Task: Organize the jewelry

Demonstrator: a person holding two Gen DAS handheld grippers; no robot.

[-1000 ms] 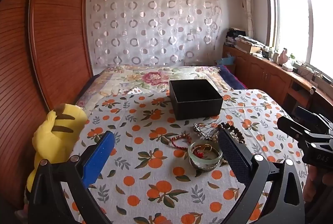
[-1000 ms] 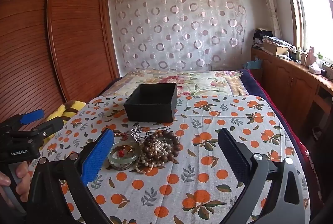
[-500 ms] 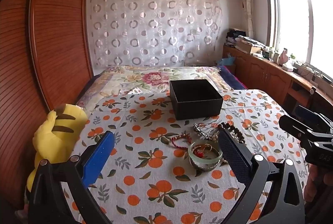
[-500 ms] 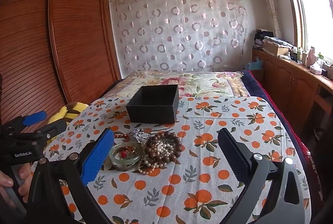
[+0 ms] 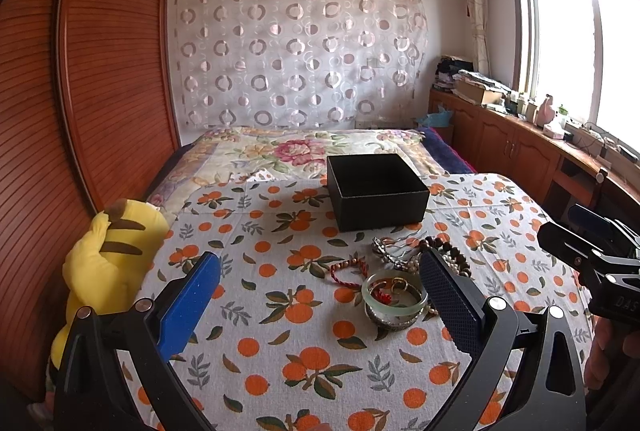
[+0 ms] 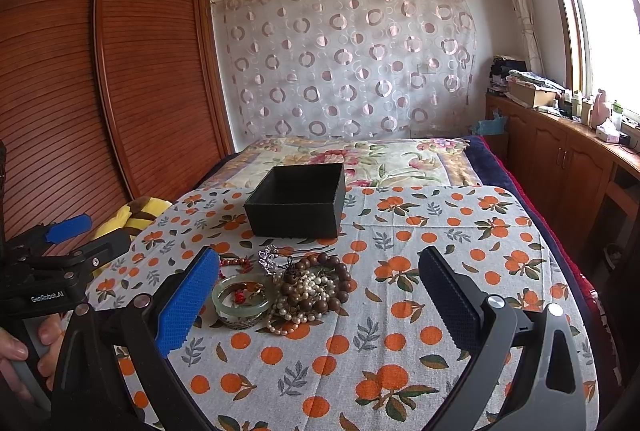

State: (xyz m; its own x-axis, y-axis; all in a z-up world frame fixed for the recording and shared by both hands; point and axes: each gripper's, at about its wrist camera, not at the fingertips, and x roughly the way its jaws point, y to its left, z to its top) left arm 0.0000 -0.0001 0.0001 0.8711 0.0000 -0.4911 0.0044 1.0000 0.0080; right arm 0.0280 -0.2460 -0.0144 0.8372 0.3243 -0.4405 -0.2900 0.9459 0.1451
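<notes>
A: Change since a second ago: slight. In the right wrist view the black box (image 6: pixel 296 201) and the jewelry heap (image 6: pixel 280 287) sit a touch lower and closer in frame; the left wrist view is almost unchanged.

B: Grippers?

A: Left gripper (image 5: pixel 320 305) spread wide, nothing between its pads. Right gripper (image 6: pixel 318 305) likewise wide and empty. Both hang above the orange-print cloth (image 6: pixel 400 351), short of the pile.

B: Where does the jewelry lie?

A: On the cloth, just in front of the box, which is open-topped and looks empty. A pale green bangle (image 5: pixel 394 301) sits nearest, with a red cord bracelet (image 5: pixel 348 273) to its left, and brown bead strands (image 6: pixel 320 283) tangled with pearls (image 6: pixel 296 311) to its right.

B: From each gripper?

A: From the left one, the bangle is ahead, close by its right finger. From the right one, the heap lies ahead toward its left finger, bangle just beside the blue pad (image 6: pixel 186 305).

B: Nearer hand?

A: Hard to call; my guess is either reaches it. The bangle lies flat, so a jaw must straddle its rim.
</notes>
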